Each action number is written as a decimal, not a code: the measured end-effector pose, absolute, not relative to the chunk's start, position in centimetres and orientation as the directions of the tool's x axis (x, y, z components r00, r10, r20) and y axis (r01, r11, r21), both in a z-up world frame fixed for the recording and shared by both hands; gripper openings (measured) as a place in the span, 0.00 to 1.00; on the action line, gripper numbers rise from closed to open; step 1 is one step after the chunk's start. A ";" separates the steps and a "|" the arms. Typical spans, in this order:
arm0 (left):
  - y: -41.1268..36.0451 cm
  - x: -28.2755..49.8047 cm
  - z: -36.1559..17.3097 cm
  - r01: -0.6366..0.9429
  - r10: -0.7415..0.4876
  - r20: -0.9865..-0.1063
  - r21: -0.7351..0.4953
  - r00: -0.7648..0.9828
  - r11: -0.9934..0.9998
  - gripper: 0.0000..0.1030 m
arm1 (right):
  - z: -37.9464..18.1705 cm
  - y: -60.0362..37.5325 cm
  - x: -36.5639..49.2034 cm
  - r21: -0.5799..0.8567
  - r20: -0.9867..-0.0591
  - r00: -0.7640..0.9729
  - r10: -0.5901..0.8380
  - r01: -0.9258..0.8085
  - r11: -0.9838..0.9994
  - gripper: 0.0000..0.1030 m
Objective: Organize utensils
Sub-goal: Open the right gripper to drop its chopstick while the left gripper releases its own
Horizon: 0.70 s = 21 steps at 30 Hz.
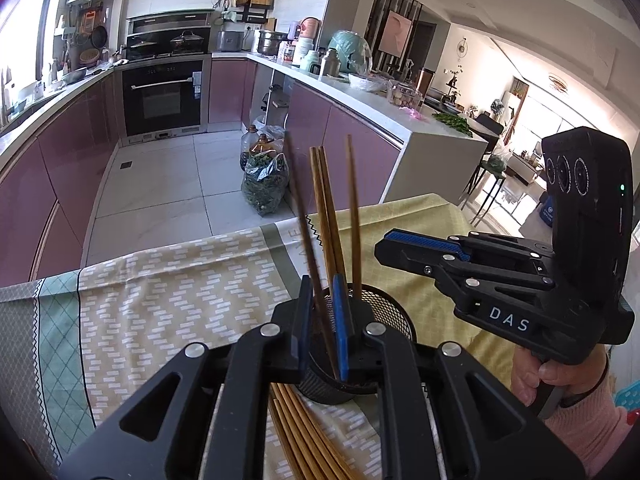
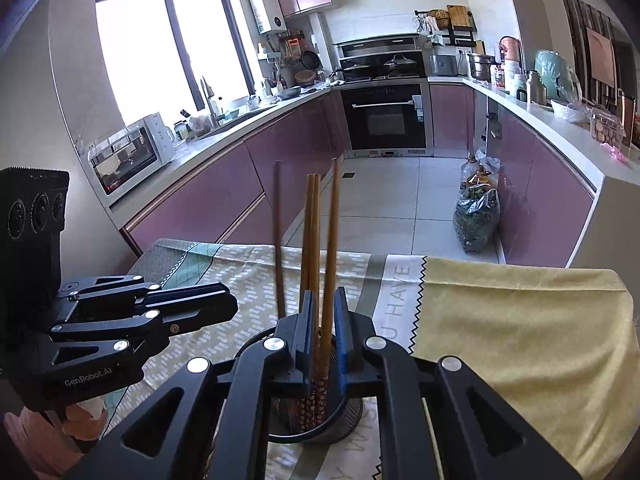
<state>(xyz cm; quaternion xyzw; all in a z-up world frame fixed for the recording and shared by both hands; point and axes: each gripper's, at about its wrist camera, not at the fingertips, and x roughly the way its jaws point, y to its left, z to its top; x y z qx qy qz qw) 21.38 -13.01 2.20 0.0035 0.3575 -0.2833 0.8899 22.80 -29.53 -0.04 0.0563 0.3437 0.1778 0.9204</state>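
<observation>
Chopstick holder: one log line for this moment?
upright chopsticks: four in mesh holder | loose chopsticks: on tablecloth | left gripper: shut, empty | right gripper: shut, empty

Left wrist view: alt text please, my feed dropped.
Four chopsticks stand in a black mesh holder on a patterned tablecloth, seen past the shut left gripper. A bundle of loose chopsticks lies flat before the holder; the right gripper, also shut, hovers at right.

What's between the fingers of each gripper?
A chopstick each. In the left wrist view the left gripper has a dark chopstick; in the right wrist view the right gripper has a light chopstick, both over the mesh cup.
</observation>
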 end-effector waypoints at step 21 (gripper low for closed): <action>-6.7 13.4 -3.7 0.457 -0.415 -0.653 -0.118 0.633 0.882 0.33 | -4.0 -26.1 13.4 0.274 -0.624 0.584 0.519 -0.458 0.846 0.28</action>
